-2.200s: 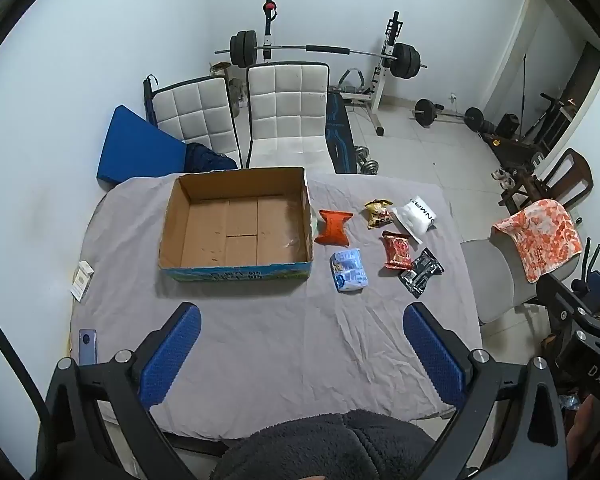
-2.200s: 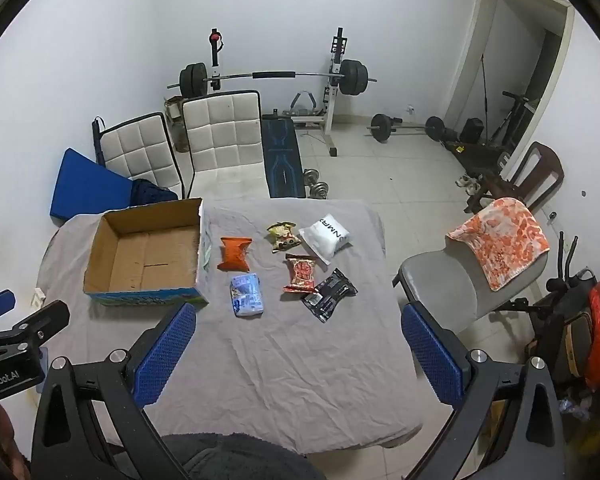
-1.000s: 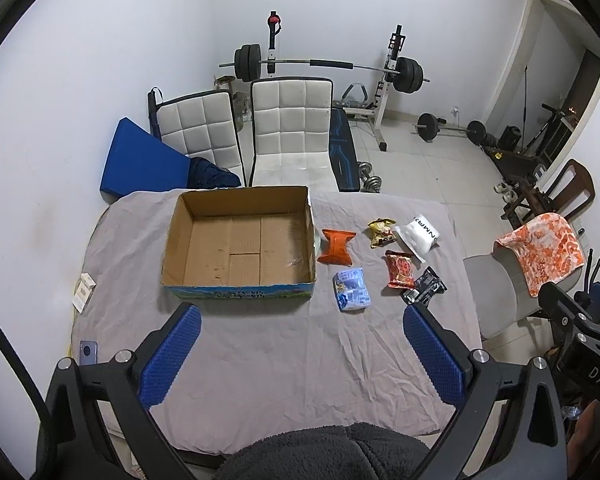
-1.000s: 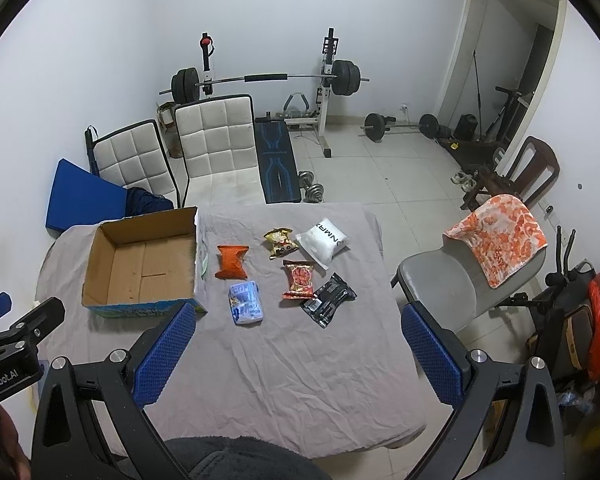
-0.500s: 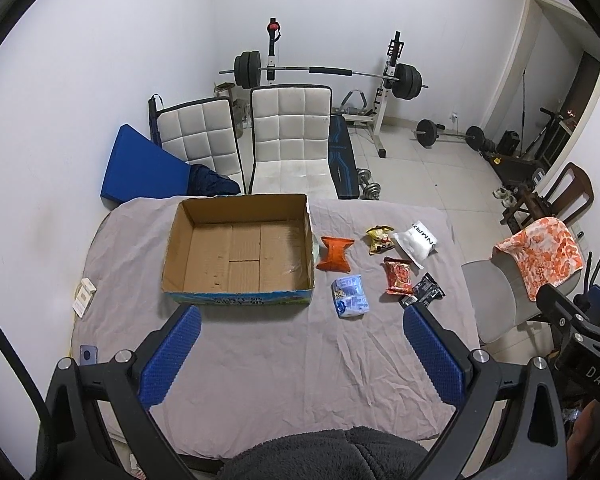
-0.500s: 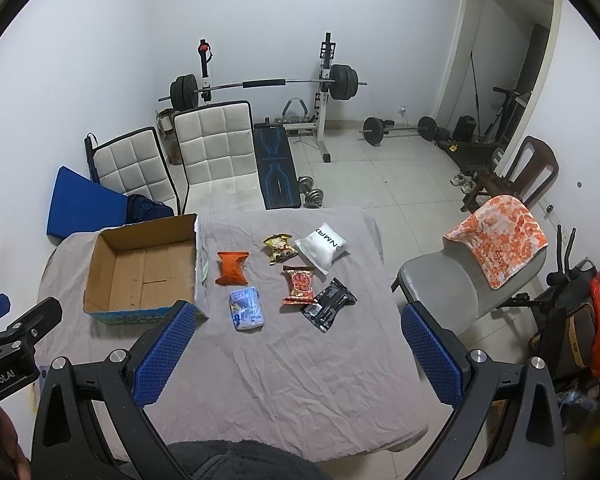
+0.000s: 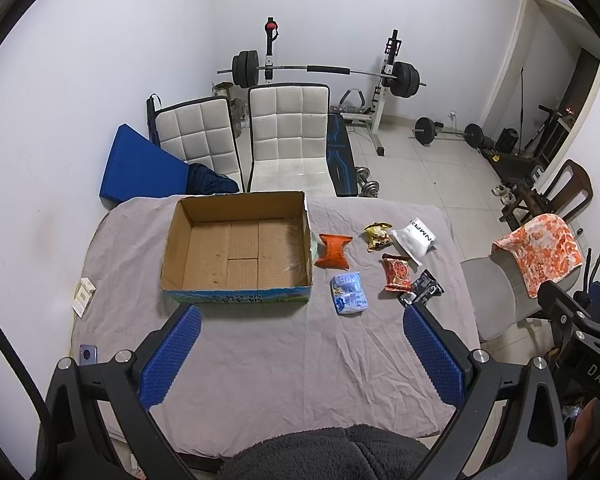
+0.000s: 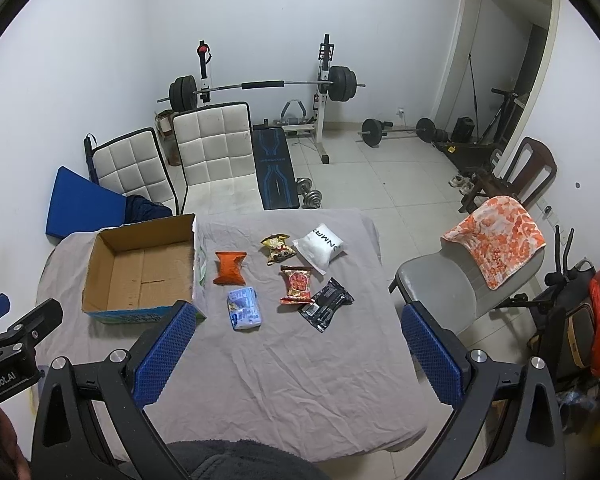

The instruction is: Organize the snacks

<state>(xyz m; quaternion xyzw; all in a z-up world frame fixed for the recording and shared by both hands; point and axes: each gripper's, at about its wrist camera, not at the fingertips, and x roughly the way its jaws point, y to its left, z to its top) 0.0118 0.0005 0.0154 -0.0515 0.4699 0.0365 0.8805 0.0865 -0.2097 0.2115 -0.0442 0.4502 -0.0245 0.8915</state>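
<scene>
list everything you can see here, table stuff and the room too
cardboard box: 1, brown, empty, left part of table
snack packets: 6, right of the box: orange, light blue, yellow, white, red, black
table: 1, grey cloth cover
small white box: 1, table's left edge
phone: 1, bluish, near left corner
white padded chairs: 2, behind the table
grey chair: 1, orange patterned cloth on its back, right of the table
barbell rack: 1, back wall
left gripper: 1, blue pads, open, above the table
right gripper: 1, blue pads, open, above the table
</scene>
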